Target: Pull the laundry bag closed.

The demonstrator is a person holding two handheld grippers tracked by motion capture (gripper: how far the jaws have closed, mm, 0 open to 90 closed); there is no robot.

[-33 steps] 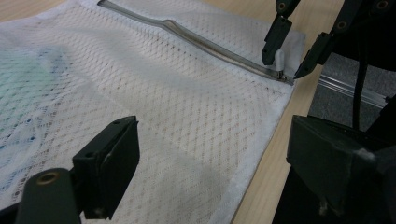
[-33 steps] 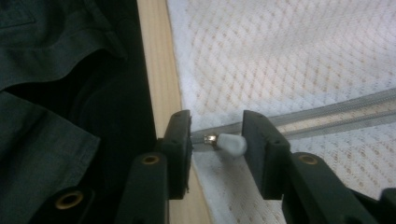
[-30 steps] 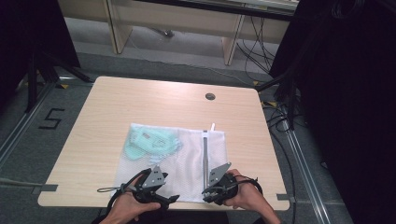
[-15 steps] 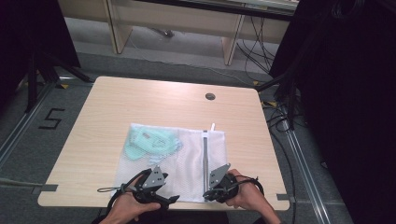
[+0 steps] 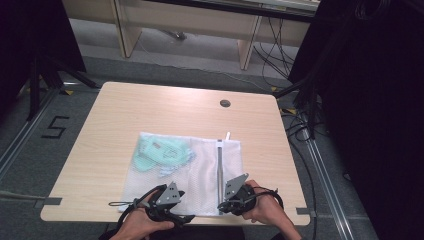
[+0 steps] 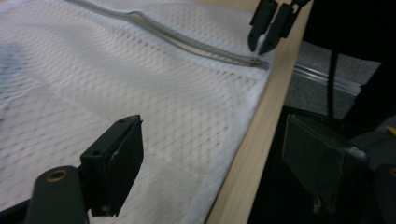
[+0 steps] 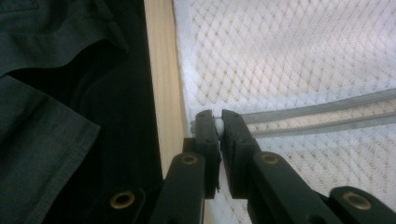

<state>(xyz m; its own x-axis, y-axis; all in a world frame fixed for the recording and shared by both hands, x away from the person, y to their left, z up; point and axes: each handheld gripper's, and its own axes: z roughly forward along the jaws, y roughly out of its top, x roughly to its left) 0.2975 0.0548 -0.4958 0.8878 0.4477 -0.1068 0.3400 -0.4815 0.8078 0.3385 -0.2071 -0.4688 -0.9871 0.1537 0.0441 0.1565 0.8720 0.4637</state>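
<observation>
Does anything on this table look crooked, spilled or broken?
Nothing looks damaged or spilled. The white mesh laundry bag lies flat, its near edge at the table's front edge, with a mint-green garment inside. The right gripper pinches the white zipper pull at the grey zipper's near end.

A light wooden table (image 5: 150, 110) carries a white mesh laundry bag (image 5: 200, 170), which lies flat toward the near edge, its near hem right along that edge. A small dark round grommet (image 5: 225, 103) sits in the tabletop, beyond the bag's far right corner.
</observation>
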